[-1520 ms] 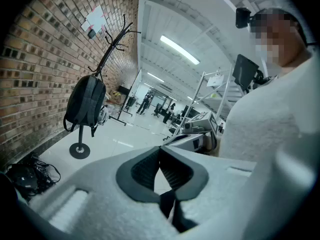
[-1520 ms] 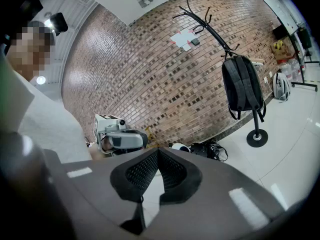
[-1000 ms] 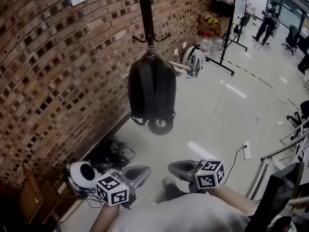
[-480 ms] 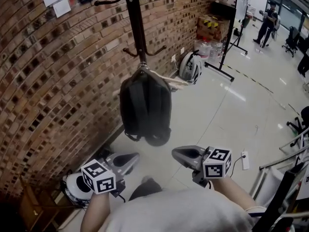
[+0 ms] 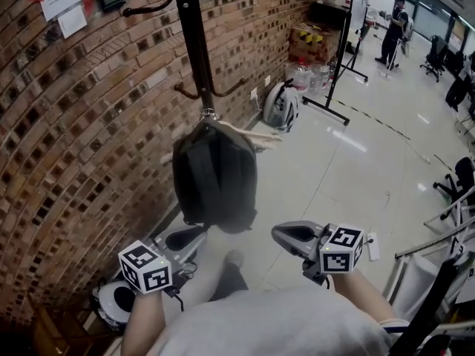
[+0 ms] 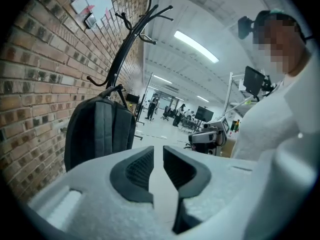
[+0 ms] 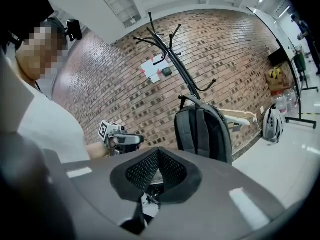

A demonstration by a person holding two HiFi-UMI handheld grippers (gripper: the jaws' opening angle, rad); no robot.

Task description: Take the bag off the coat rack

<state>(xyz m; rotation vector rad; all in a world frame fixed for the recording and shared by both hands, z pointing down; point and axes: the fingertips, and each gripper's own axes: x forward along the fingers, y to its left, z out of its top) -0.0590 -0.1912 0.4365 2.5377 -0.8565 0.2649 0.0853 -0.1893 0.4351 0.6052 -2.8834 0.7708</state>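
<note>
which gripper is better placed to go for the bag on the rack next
Left, probably. The left gripper is closest to the backpack, and its jaws have just been opening: a slim gap with nothing between them. The right gripper is shut and off to the backpack's side.

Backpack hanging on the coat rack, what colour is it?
The backpack is black all over, straps included. It shows best in the right gripper view.

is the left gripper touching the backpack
Apart. The right gripper view shows brick wall between the left gripper and the backpack. Its jaws have just been opening, with nothing between them.
</note>
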